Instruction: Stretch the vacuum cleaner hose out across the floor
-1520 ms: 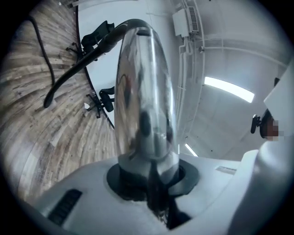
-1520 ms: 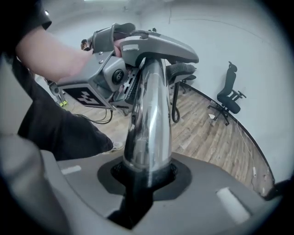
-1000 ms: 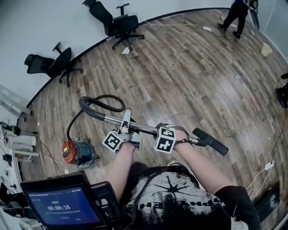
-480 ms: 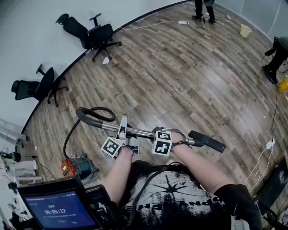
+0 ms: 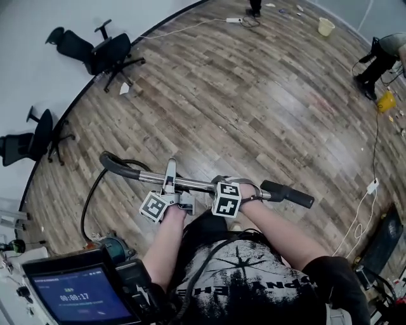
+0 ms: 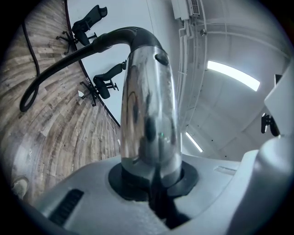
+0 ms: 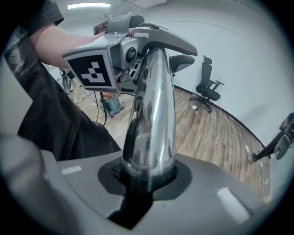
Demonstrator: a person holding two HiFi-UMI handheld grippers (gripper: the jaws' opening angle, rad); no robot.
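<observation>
Shiny chrome tube (image 5: 190, 184), curved ribbed black hose (image 6: 59, 68), wood-plank floor (image 5: 266, 108)

We're in a big, bare office-like hall: wood-plank floor (image 5: 266, 108), white wall (image 5: 32, 16), black swivel chairs (image 5: 104, 54) beside it, power strip (image 5: 372, 186) lying loose, strip lights (image 6: 232, 75) overhead.

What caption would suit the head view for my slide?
The left hand-held gripper and right hand-held gripper clamp the chrome wand above the wood floor; the black hose drops toward the canister.
</observation>
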